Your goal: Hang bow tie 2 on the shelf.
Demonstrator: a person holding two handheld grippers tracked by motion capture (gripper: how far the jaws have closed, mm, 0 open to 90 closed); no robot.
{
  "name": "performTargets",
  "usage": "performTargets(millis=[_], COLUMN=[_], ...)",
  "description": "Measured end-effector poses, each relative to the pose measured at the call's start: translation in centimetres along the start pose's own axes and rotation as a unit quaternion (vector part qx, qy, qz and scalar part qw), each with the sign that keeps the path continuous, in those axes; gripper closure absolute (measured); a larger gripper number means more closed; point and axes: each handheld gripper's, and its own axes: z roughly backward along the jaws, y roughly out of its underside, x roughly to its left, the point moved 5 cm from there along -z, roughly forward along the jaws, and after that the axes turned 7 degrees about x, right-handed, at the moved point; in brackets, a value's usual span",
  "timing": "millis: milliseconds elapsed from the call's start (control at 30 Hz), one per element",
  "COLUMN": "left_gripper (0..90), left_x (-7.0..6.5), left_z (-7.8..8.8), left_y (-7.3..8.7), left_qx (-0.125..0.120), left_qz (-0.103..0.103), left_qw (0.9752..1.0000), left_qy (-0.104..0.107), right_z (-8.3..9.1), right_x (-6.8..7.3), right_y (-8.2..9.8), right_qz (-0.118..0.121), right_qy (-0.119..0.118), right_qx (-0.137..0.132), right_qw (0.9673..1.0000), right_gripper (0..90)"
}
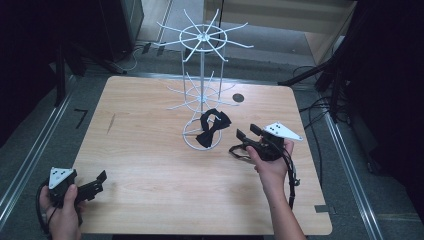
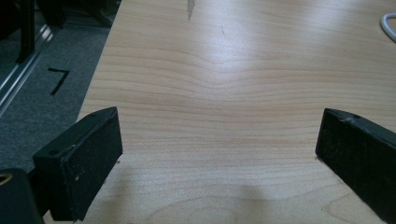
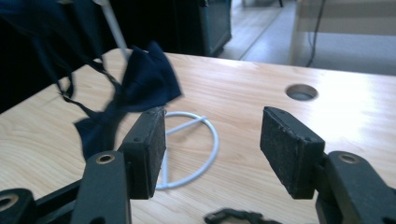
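A white wire display stand (image 1: 201,65) with two tiers of hook arms rises from a ring base (image 1: 192,141) at the table's middle. A black bow tie (image 1: 212,128) sits against the pole above the base ring; its strap loops upward. In the right gripper view the bow tie (image 3: 135,91) hangs just left of the jaws, beside the pole (image 3: 113,25). My right gripper (image 1: 248,132) is open a short way right of the tie, with nothing between its jaws. My left gripper (image 1: 97,182) is open and empty over the near left corner of the table (image 2: 219,70).
A black strap-like item (image 1: 239,151) lies on the wood under my right hand, and its edge (image 3: 238,216) peeks in below the jaws. A round cable hole (image 1: 238,98) is behind the stand. Dark equipment and cables ring the table.
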Motion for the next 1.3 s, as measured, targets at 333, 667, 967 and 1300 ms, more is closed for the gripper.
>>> performTargets(millis=[333, 667, 967, 1300], left_gripper=[1.0, 1.0, 1.0, 1.0], left_x=[0.0, 0.0, -0.1, -0.1], left_z=[0.0, 0.0, 0.0, 0.0], left_y=[0.0, 0.0, 0.0, 0.0], left_qx=[-0.001, 0.002, 0.003, -0.002], left_qz=[0.000, -0.002, -0.005, -0.005], left_qw=[1.0000, 1.0000, 1.0000, 1.0000], left_qy=[0.000, 0.000, -0.001, -0.005], right_z=[0.0, -0.3, -1.1, -2.3], right_x=[-3.3, -5.4, -6.7, -6.6], right_y=[2.8, 5.3, 7.1, 9.4], right_qz=[-0.033, -0.053, -0.069, -0.052], right_qy=[0.040, 0.067, 0.089, 0.109], right_qx=[0.035, 0.069, 0.101, 0.154], right_qw=[0.9980, 0.9940, 0.9885, 0.9807], right_gripper=[44.3, 44.9, 47.1, 45.7])
